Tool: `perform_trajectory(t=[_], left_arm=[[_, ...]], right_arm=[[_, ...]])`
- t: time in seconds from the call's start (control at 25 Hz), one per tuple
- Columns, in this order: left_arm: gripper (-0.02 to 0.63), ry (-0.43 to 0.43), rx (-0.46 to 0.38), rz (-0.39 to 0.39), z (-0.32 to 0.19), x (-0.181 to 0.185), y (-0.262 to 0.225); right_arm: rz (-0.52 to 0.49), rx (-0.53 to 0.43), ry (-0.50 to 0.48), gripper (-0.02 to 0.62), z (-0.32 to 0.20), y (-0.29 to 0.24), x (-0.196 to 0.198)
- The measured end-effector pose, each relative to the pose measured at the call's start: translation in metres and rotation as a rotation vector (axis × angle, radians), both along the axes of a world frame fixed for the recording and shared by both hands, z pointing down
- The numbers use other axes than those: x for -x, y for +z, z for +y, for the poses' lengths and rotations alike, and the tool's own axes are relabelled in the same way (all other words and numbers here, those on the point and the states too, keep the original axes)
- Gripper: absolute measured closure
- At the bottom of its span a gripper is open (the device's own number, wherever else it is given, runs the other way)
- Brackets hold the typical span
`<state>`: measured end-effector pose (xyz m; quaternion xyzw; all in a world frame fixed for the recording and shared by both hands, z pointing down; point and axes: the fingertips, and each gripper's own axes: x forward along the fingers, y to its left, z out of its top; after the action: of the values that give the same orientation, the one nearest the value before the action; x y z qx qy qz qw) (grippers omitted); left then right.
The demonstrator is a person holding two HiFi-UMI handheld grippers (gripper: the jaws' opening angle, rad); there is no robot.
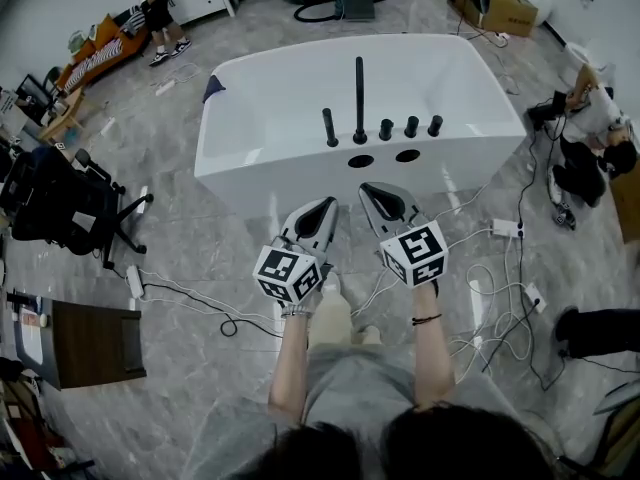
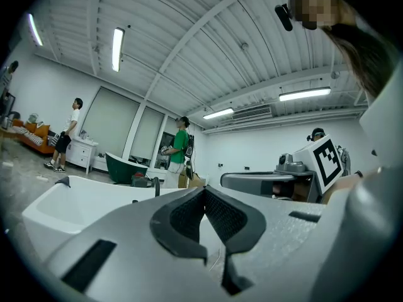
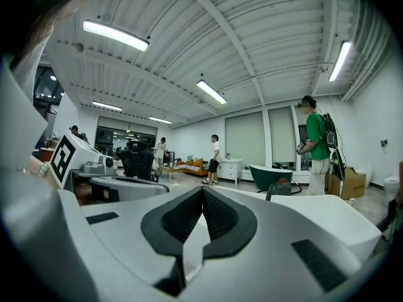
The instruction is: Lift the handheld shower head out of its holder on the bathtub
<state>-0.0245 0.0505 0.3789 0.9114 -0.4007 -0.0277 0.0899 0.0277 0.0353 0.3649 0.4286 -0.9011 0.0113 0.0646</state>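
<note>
The white bathtub (image 1: 250,158) stands just ahead of me. Black fittings line its near rim: a short upright handheld shower head (image 1: 329,128) in its holder, a tall spout (image 1: 359,98) and three knobs (image 1: 411,126). My left gripper (image 1: 327,206) and right gripper (image 1: 372,190) hover side by side in front of the tub's near wall, below the fittings and apart from them. Both are shut with nothing between the pads. In the left gripper view the jaws (image 2: 203,190) meet at the tip, with the tub (image 2: 69,203) beyond. The right gripper view shows the same closed jaws (image 3: 202,190).
A black office chair (image 1: 60,203) stands at the left and a dark wooden cabinet (image 1: 85,343) at the lower left. Cables and a power strip (image 1: 507,228) lie on the floor at the right. A person (image 1: 590,128) crouches right of the tub. Another stands in green (image 3: 318,140).
</note>
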Motion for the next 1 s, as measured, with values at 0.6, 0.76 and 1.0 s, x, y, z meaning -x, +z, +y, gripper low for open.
perform_trajectory(t=[0.6, 0.76, 1.0], left_arm=[[0.601, 0.054, 0.032, -0.009, -0.135, 0.042, 0.012], [0.601, 0.082, 0.066, -0.006, -0.163, 0.054, 0.023], [0.601, 0.128, 0.116, -0.009, -0.192, 0.058, 0.049]], right_arm=[[-0.015, 0.054, 0.022, 0.594, -0.131, 0.021, 0.044], [0.004, 0.085, 0.052, 0.594, -0.161, 0.034, 0.056], [0.008, 0.126, 0.095, 0.594, -0.19, 0.058, 0.059]])
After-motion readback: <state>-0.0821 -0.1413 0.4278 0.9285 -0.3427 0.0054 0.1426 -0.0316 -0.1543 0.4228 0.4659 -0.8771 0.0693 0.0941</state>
